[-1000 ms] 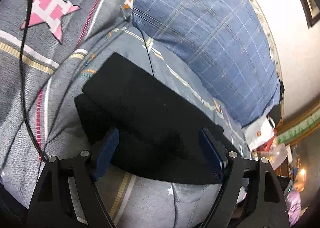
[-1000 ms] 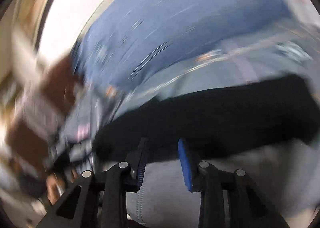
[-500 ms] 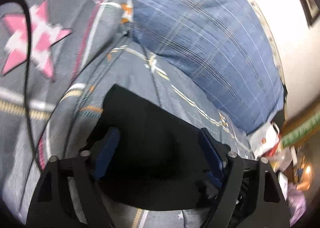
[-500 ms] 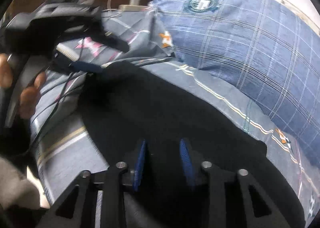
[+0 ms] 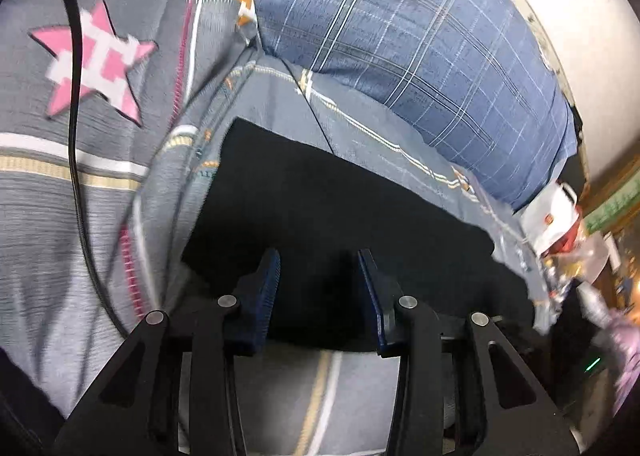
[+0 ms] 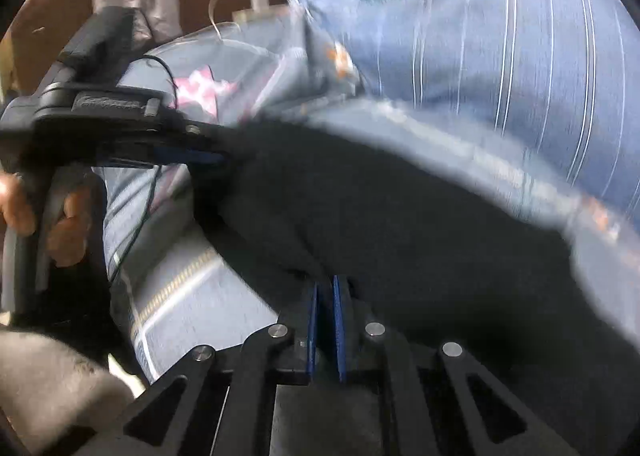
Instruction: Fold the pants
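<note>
Bedspread (image 5: 80,216), patterned grey: black pants (image 5: 340,216), folded. Left gripper (image 5: 318,296) closing over near edge; right gripper (image 6: 325,320) apparently pinched shut on cloth. Risk: uneven grips skewing fold.

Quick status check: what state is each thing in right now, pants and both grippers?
Black pants: folded, lying flat on the bedspread.
Left gripper: closing, near edge of pants between its fingers, gap left.
Right gripper: shut on the pants' near edge.
Black cable: slack across the bedspread.

Matt black cloth pants (image 5: 320,208) on woven cotton-look bedspread (image 5: 60,216), glossy cable (image 5: 76,136)
</note>
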Available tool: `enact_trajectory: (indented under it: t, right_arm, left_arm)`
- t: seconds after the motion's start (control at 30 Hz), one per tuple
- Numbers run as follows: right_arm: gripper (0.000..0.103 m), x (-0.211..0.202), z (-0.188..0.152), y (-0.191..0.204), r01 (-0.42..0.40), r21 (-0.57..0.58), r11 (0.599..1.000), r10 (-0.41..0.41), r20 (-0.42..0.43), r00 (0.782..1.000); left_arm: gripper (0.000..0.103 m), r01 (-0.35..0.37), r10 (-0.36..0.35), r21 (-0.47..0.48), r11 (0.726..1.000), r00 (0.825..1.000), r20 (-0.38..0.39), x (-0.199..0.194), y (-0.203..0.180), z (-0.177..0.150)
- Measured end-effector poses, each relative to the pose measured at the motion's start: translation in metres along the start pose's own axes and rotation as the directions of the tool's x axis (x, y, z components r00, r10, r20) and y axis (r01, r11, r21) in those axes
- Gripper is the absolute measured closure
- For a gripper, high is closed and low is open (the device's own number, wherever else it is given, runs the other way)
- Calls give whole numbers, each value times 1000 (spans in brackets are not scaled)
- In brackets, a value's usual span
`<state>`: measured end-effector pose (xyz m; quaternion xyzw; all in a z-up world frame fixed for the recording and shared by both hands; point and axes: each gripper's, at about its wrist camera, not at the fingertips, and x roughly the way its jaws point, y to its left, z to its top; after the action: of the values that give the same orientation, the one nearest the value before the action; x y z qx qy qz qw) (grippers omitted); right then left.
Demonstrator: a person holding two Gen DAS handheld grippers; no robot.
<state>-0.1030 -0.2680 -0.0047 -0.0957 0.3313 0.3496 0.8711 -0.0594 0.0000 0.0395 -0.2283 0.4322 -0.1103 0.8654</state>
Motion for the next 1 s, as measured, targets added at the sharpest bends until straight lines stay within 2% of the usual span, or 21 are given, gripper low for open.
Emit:
enact_trajectory:
  t: [0.03,0.07,0.1,0.13,0.2,0.23,0.3,0.37,0.43,0.47,0.53,0.6,0.67,0.7,0.73,0.8,0.9,1.0]
  right_arm:
    - [94,-17,-1,-6,-24,32,999,24,22,999]
    - [91,-30,-2,-12,-19,52,998,17,37,999]
    - [84,-44,-6,-19,2,77,997,-6,51,999]
    - [77,-62,-11,-29,39,111,993,-46,64,997]
    - [67,-103,-32,-61,129,203,971,-152,106,983]
    - [59,-122,-41,-79,189,254,949,-223,113,968]
    - [57,-154,-66,-121,317,358,878,-367,77,927]
    - [57,-173,-84,-158,393,444,805,-446,17,895]
    - [57,-185,-102,-193,470,508,722,-512,-65,856]
    - [57,-187,-109,-205,497,533,685,-533,-100,840]
    - [56,-185,-119,-221,492,576,653,-528,-120,841]
    - [56,-179,-125,-230,498,599,626,-539,-128,832]
    - [57,-171,-125,-234,466,609,642,-518,-104,849]
    - [64,-168,-126,-236,452,608,653,-509,-90,856]
    - [84,-165,-125,-236,449,603,660,-507,-83,858]
    - [100,-170,-122,-235,477,581,660,-534,-83,841]
    - [100,-191,-102,-226,504,538,675,-591,-15,807]
    - [101,-194,-83,-235,535,504,678,-622,5,783]
  left_arm:
    - [66,2,-2,14,1000,1000,5,-4,0,-1]
    - [66,1,-1,15,1000,1000,4,-7,0,0]
    - [66,-2,2,16,1000,1000,4,-10,1,1]
    - [66,-9,9,19,1000,1000,12,-13,0,3]
    - [66,-22,21,35,999,999,44,-22,-5,8]
    - [66,-27,23,49,998,997,70,-28,-11,11]
    - [66,-22,15,84,996,996,87,-31,-23,14]
    - [65,2,-12,134,991,997,74,-28,-40,14]
    - [51,22,-34,179,984,998,60,-20,-55,11]
    - [49,24,-35,187,982,998,56,-16,-59,8]
    - [49,38,-43,172,984,999,29,-6,-63,4]
    - [49,53,-52,152,987,999,-6,3,-65,2]
    - [49,52,-49,136,989,998,-27,9,-66,1]
    - [49,49,-45,135,990,999,-30,11,-66,0]
    - [49,46,-42,141,989,999,-34,12,-67,0]
    - [49,43,-38,153,987,999,-34,12,-70,-1]
    - [49,34,-31,156,987,999,-19,9,-71,1]
    - [49,21,-20,138,990,1000,-9,8,-66,3]
